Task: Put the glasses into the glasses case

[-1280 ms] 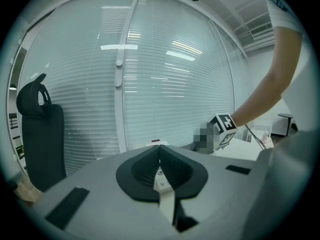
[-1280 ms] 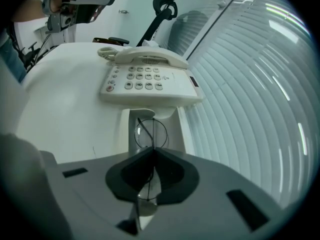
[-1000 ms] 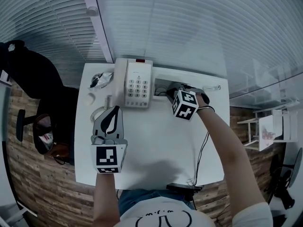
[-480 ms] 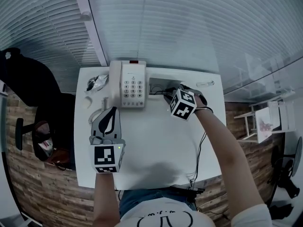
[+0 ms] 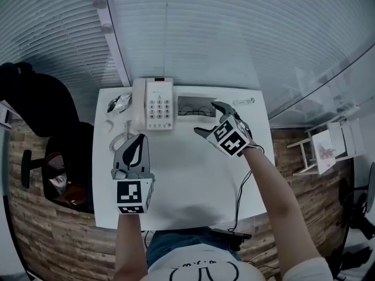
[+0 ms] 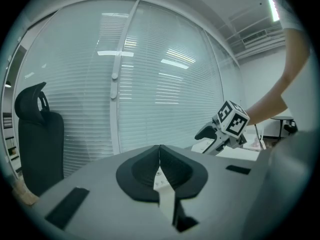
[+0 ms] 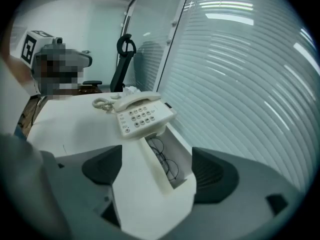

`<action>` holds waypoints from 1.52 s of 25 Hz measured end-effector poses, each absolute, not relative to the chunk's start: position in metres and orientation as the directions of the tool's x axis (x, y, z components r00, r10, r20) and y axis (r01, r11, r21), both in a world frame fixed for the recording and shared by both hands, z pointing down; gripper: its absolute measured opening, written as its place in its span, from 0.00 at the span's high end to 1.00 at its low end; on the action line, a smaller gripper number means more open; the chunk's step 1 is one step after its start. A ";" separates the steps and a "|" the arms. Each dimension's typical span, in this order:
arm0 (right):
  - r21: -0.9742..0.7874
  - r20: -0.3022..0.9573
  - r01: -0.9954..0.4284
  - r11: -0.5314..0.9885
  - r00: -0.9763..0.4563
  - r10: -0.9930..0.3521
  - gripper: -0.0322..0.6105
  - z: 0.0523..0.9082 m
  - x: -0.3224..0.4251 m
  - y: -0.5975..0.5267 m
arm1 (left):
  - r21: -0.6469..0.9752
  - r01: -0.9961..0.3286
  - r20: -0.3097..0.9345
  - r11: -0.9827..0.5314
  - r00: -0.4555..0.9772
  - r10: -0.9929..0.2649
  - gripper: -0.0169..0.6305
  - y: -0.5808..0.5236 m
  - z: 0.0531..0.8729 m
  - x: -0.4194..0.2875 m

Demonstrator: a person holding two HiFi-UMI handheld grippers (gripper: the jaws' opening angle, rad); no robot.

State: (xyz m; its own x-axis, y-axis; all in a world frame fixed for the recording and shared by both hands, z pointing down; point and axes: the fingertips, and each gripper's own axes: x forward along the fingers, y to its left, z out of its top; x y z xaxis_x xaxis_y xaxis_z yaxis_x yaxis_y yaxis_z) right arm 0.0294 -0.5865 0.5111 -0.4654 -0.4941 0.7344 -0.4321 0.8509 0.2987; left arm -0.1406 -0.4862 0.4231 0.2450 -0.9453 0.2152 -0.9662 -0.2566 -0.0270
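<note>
The open white glasses case (image 5: 197,99) lies at the table's far edge, right of the phone, and the thin-rimmed glasses (image 5: 196,108) rest inside it. My right gripper (image 5: 211,119) hovers just in front of the case with its jaws opening wide and nothing between them. In the right gripper view the glasses (image 7: 163,157) lie in the case (image 7: 183,149), below the right gripper (image 7: 159,170). My left gripper (image 5: 138,139) is shut and empty over the table's left side. In the left gripper view the left gripper (image 6: 160,158) has its pads pressed together.
A white desk phone (image 5: 154,102) with a coiled cord (image 5: 120,139) sits left of the case. A crumpled wrapper (image 5: 119,102) lies at the far left corner, and a small pen-like object (image 5: 245,101) at the far right. A black office chair (image 5: 32,98) stands left of the table.
My right gripper was shut down at the case; it has since lifted off toward me and opened wide, leaving the glasses in the case. The left gripper has barely shifted.
</note>
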 end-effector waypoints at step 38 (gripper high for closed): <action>0.211 -0.148 -0.888 0.410 -0.443 -0.884 0.94 0.228 0.167 -0.324 | -0.181 -0.951 -0.103 -0.251 0.272 -0.957 0.95 -0.335 0.269 -0.043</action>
